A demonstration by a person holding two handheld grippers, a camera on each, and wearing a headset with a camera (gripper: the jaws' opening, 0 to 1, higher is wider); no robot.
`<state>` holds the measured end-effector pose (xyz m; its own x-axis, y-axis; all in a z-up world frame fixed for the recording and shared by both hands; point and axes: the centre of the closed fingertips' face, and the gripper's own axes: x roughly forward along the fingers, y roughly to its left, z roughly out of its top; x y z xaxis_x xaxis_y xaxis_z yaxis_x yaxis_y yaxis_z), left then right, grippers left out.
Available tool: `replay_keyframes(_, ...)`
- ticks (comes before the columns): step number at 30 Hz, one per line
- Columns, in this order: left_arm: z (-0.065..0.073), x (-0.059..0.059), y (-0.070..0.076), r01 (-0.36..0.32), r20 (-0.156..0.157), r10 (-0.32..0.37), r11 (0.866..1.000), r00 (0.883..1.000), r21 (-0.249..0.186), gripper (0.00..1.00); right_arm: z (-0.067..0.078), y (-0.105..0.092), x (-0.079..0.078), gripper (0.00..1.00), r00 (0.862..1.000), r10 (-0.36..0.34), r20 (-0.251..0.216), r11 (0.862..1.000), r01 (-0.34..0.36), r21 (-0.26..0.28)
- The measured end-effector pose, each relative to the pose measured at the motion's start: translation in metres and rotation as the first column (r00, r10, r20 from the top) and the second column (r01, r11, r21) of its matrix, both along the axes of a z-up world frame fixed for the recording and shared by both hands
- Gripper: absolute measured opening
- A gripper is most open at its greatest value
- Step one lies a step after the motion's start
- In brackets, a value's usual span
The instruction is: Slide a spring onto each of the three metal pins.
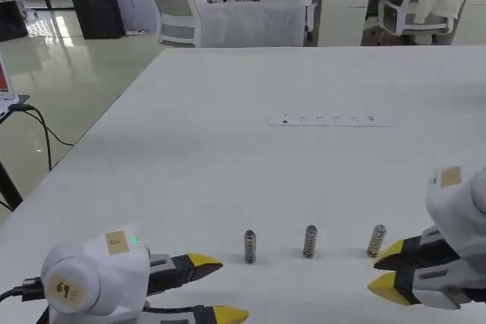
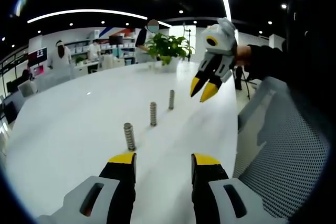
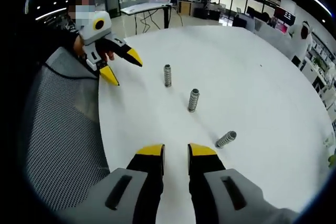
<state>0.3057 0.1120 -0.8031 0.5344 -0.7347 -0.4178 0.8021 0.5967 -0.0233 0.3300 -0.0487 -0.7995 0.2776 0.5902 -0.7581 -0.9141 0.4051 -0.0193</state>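
Three coiled springs stand in a row near the front of the white table [image 1: 304, 172]: the left spring [image 1: 250, 246], the middle spring [image 1: 310, 241] and the right spring [image 1: 377, 240], each apparently on a pin. The right spring [image 3: 226, 139] leans over; the other two stand upright. My left gripper [image 1: 220, 288] is open and empty, left of the row and a little nearer to me. My right gripper [image 1: 386, 269] is open and empty, just in front of the right spring. In the left gripper view the nearest spring [image 2: 129, 136] is ahead of the open jaws.
A flush socket strip [image 1: 326, 120] lies in the tabletop further back. A grey mesh chair [image 3: 58, 129] sits at the table's near edge. Office chairs [image 1: 178, 13] and desks stand beyond the far edge.
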Motion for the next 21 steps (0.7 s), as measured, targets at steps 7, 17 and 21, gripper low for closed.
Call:
replay_keyframes(7,-0.001,0.0,0.0,0.0,-0.003,0.0,1.0,1.0,0.0,0.37,0.008,-0.014,0.008,0.17,0.998,-0.057,0.026,0.995,0.055,0.081)
replay_keyframes(17,-0.001,0.0,0.0,-0.003,-0.008,0.003,1.0,1.0,-0.003,0.38,0.007,-0.03,0.013,0.22,0.992,-0.12,0.046,0.983,0.112,0.147)
replay_keyframes(21,-0.002,0.0,0.0,-0.005,-0.012,0.005,1.0,1.0,-0.002,0.38,0.004,-0.034,0.015,0.27,0.99,-0.128,0.063,0.98,0.117,0.162)
